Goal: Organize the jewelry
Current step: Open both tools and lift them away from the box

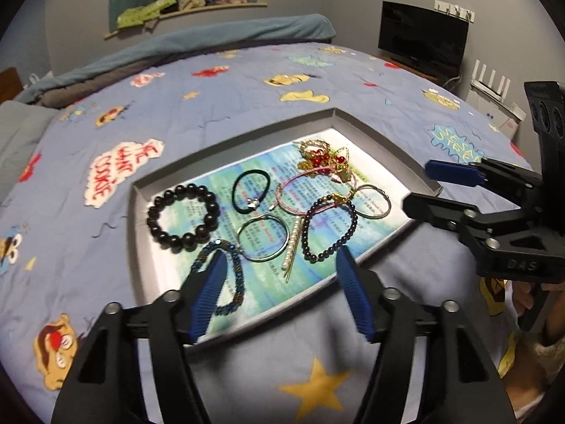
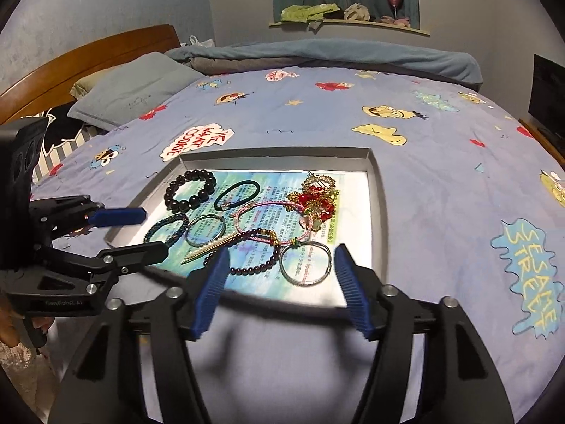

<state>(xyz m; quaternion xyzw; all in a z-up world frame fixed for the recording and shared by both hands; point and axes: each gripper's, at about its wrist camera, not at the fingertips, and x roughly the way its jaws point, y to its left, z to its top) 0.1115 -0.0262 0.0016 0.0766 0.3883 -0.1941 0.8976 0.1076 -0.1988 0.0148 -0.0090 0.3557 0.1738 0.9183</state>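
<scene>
On a blue cartoon-print bedspread [image 1: 247, 106] lies a shallow grey tray [image 1: 374, 134] lined with a printed sheet [image 1: 303, 282], and all the jewelry rests inside it. Both grippers hover above the tray's near edge with their jaws spread wide and nothing between the blue pads. Just ahead of the left gripper [image 1: 279, 265], touching nothing, a blue beaded bracelet [image 1: 231, 265] lies under its left finger, and a silver bangle [image 1: 261, 236] sits just beyond the gap. A pearl hairpin [image 1: 293, 243] lies beside the bangle toward the right finger. Farther out to the left is a big dark bead bracelet [image 1: 183, 215]; a black hair tie [image 1: 251, 190] lies straight ahead past the bangle. Near the right finger's tip is a small dark bead bracelet [image 1: 330, 229], crossed by a pink cord [image 1: 296, 183], with a second silver bangle [image 1: 370, 201] beyond it. A gold and red ornament [image 1: 325, 159] sits at the tray's far side. The right gripper [image 2: 279, 258] stands to the right of the left one, and between its fingers, lower down, lie the small dark bracelet and the second bangle. The other gripper shows at the left of its view, over the tray's left corner. A grey pillow [image 2: 134, 88] lies far beyond, at the headboard.
</scene>
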